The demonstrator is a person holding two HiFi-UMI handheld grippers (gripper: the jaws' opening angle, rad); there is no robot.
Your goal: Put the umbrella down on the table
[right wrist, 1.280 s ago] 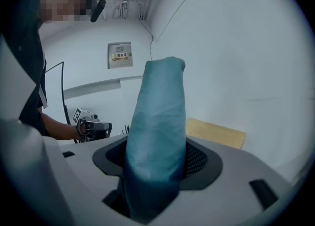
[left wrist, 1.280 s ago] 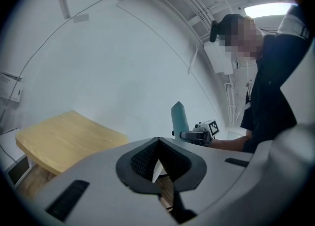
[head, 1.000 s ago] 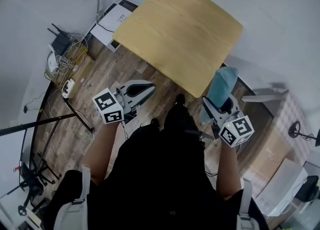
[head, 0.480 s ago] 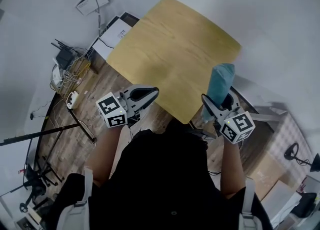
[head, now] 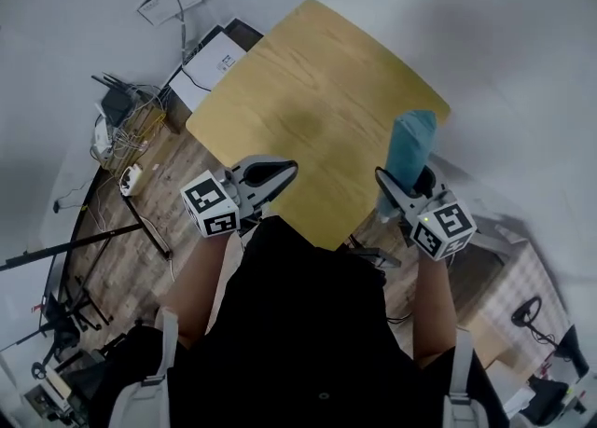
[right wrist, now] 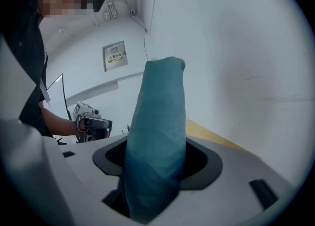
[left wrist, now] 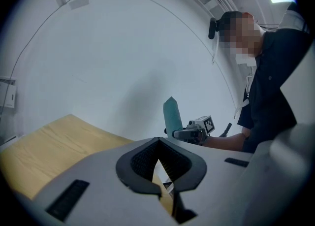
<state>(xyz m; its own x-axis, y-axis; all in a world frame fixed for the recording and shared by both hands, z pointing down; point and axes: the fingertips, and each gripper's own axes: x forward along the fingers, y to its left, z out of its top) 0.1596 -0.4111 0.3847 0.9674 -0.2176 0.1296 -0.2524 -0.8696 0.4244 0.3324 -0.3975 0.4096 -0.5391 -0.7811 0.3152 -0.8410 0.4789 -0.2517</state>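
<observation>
- While clamped in the right hand-held gripper [head: 401,188], not yet lying on the light wooden square desk [head: 308,81]: teal folded fabric umbrella [head: 411,144], held roughly upright.
- Right jaws closed on the umbrella's lower part, dark pads pressing it from both sides; long upper length rising clear above them, short end poking out below.
- Seen from the head view, at about 3 o'clock of the desk, over its right-hand edge near the corner; contact with the wood impossible to tell.
- Left hand-held gripper [head: 277,172] at the desk's 6 o'clock edge, jaws drawn together with tips meeting, nothing held between them; only a sliver of desk top showing through the gap in the pads.
- Well apart from the right hand-held gripper, each with its white marker cube on the side toward the person.
- Black-clad torso [head: 308,324] at 6 o'clock of the head view, bare forearms reaching forward to both tools.
- Tangle of cables with a black router [head: 117,104] on the wood-plank floor [head: 140,221] at 9 o'clock.
- White flat boxes [head: 205,53] at 10 to 11 o'clock, just beside the desk's left corner.
- Thin black stand leg [head: 84,240] at 8 o'clock, lying across the planks.
- Plain white wall [head: 504,34] beyond the desk from 12 to 3 o'clock.
</observation>
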